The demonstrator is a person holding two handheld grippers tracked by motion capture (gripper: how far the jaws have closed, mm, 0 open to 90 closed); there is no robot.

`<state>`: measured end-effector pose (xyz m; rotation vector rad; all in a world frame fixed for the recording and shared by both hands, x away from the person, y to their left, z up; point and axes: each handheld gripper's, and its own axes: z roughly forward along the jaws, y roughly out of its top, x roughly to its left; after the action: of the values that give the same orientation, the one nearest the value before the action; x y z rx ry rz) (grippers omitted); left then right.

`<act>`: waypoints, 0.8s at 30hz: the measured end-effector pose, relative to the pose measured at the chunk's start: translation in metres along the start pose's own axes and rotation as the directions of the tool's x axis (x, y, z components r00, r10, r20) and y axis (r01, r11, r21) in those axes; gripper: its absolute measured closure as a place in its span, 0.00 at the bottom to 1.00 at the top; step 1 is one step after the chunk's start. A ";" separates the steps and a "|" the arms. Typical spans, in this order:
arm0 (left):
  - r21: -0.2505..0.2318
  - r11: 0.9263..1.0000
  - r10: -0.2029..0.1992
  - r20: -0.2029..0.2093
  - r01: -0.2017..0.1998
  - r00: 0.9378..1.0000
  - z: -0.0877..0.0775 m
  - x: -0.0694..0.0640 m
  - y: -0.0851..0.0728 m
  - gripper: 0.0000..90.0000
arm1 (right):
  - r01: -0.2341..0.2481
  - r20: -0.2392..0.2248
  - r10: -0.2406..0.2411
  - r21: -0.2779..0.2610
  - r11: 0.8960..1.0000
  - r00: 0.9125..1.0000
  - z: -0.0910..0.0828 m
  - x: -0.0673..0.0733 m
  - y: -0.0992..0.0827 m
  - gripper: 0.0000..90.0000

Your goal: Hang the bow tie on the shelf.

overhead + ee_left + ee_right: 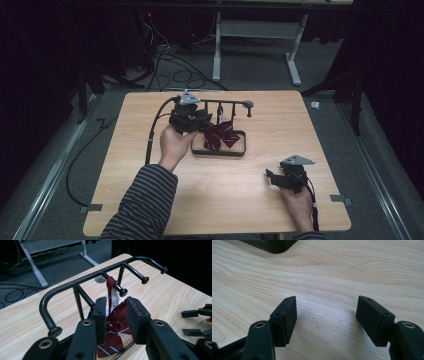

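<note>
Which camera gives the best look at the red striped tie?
The left gripper view: the tie hangs close up from a rack peg. The high view shows it small, bunched. The right gripper view faces bare table.

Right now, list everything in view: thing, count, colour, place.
Table: one, light wood, centre of the high view.
Rack: one, black, bar with pegs, standing at the table's far middle.
Tie: one, dark red with pale stripes, draped over a peg and down into the tray.
Tray: one, dark, under the rack.
Desk frame: one, grey, on the floor beyond.
Cables: several, black, on the floor.
Left gripper: one, black, jaws apart either side of the tie.
Right gripper: one, black, open over bare table.
</note>
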<state>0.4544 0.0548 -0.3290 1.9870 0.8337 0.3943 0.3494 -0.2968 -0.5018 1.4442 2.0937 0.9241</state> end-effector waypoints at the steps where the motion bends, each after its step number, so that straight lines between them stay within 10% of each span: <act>1: 0.001 1.000 0.000 -0.001 0.000 1.000 -0.001 0.000 -0.001 0.78 | 0.000 0.000 0.000 0.000 1.000 1.000 0.000 0.000 0.000 0.38; 24: -0.020 0.999 -0.027 0.012 0.027 1.000 -0.020 0.005 -0.013 0.77 | -0.001 -0.001 0.001 0.000 1.000 1.000 0.000 0.000 0.000 0.38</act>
<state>0.4417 0.0759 -0.3291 1.9560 0.8450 0.3734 0.3494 -0.2969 -0.5018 1.4445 2.0941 0.9254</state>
